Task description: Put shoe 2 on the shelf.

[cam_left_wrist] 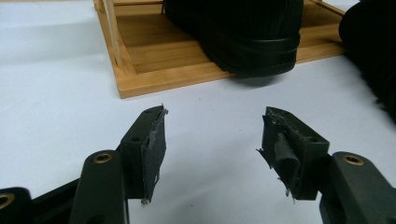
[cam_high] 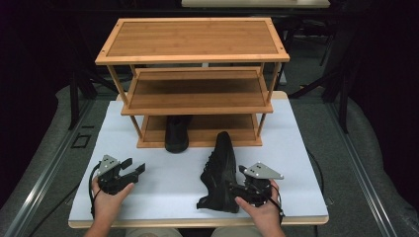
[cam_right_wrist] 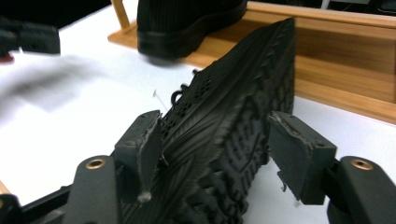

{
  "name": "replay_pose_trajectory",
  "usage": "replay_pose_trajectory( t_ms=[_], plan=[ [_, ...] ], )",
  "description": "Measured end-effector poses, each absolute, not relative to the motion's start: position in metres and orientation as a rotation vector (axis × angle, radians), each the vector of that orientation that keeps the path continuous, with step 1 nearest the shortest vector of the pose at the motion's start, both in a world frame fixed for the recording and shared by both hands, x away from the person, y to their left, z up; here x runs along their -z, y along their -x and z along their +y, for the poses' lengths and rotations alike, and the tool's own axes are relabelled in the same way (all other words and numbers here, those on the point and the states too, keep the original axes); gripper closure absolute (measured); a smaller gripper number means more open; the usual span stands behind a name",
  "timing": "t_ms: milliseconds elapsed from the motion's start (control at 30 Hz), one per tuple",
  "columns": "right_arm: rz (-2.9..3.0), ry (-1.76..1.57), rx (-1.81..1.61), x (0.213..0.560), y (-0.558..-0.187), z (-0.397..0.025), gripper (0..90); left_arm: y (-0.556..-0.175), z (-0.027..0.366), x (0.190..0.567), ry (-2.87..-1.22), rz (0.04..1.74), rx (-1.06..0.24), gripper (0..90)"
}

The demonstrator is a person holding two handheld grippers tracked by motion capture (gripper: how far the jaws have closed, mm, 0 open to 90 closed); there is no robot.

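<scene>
A black shoe (cam_high: pixel 220 168) lies on its side on the white table (cam_high: pixel 163 192), toe toward the rack, and its treaded sole (cam_right_wrist: pixel 233 107) faces my right gripper's camera. My right gripper (cam_high: pixel 237 190) (cam_right_wrist: pixel 215 135) is open, and its jaws straddle the heel end. The left pad (cam_right_wrist: pixel 149 144) touches the shoe, while the right pad (cam_right_wrist: pixel 289 154) stands just off it. A second black shoe (cam_high: pixel 177 134) (cam_left_wrist: pixel 247 37) (cam_right_wrist: pixel 182 23) stands on the rack's bottom shelf with its heel over the front edge. My left gripper (cam_high: pixel 134 166) (cam_left_wrist: pixel 212 126) is open and empty on the table, short of that heel.
A three-tier bamboo shoe rack (cam_high: pixel 192 39) (cam_left_wrist: pixel 154 60) (cam_right_wrist: pixel 345 60) stands at the back of the table; its upper two shelves are bare. The lying shoe's edge (cam_left_wrist: pixel 373 46) shows at the right of the left gripper view. Dark floor surrounds the table.
</scene>
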State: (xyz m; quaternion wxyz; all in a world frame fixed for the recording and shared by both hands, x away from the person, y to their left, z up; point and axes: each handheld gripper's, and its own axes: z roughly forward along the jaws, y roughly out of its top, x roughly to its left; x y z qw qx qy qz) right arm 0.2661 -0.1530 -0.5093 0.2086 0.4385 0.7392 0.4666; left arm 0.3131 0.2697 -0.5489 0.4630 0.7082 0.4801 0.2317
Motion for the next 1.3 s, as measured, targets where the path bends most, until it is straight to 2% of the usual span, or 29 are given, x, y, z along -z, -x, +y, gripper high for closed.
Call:
replay_pose_trajectory(
  t_ms=[133,233,533,600,633,700,767,900,1100,1167,1200,1300],
  plan=[
    [2.107,-1.203,-1.274,0.515,-0.268,-0.142,32.1,-0.313,0.269,0.549,-1.747,1.182,-0.575,37.9],
    [2.097,-1.195,-1.242,0.515,-0.268,-0.14,33.5,-0.313,0.27,0.549,-1.748,1.181,-0.569,37.7],
    [2.031,-1.28,-1.297,0.508,-0.265,-0.165,36.3,-0.312,0.273,0.549,-1.735,1.192,-0.568,37.7],
    [2.0,-1.307,-1.292,0.505,-0.261,-0.174,39.6,-0.311,0.273,0.549,-1.729,1.192,-0.565,37.7],
    [1.967,-1.343,-1.32,0.504,-0.257,-0.186,46.4,-0.311,0.274,0.549,-1.729,1.191,-0.565,37.7],
    [1.943,-1.391,-1.373,0.505,-0.256,-0.2,53.1,-0.311,0.273,0.549,-1.73,1.192,-0.562,37.7],
    [1.94,-1.424,-1.402,0.507,-0.255,-0.207,54.3,-0.311,0.272,0.549,-1.731,1.192,-0.559,37.7],
    [1.878,-1.567,-1.486,0.518,-0.256,-0.24,65.0,-0.311,0.27,0.549,-1.733,1.182,-0.562,37.7],
    [1.882,-1.643,-1.404,0.531,-0.257,-0.257,62.3,-0.312,0.27,0.55,-1.737,1.191,-0.56,37.7],
    [1.855,-1.643,-1.423,0.527,-0.257,-0.258,59.7,-0.312,0.27,0.549,-1.735,1.189,-0.562,37.7],
    [1.862,-1.585,-1.403,0.518,-0.258,-0.252,55.6,-0.312,0.27,0.549,-1.738,1.187,-0.559,37.7],
    [1.894,-1.532,-1.382,0.511,-0.26,-0.245,54.0,-0.312,0.27,0.55,-1.736,1.19,-0.558,37.7]
  ],
)
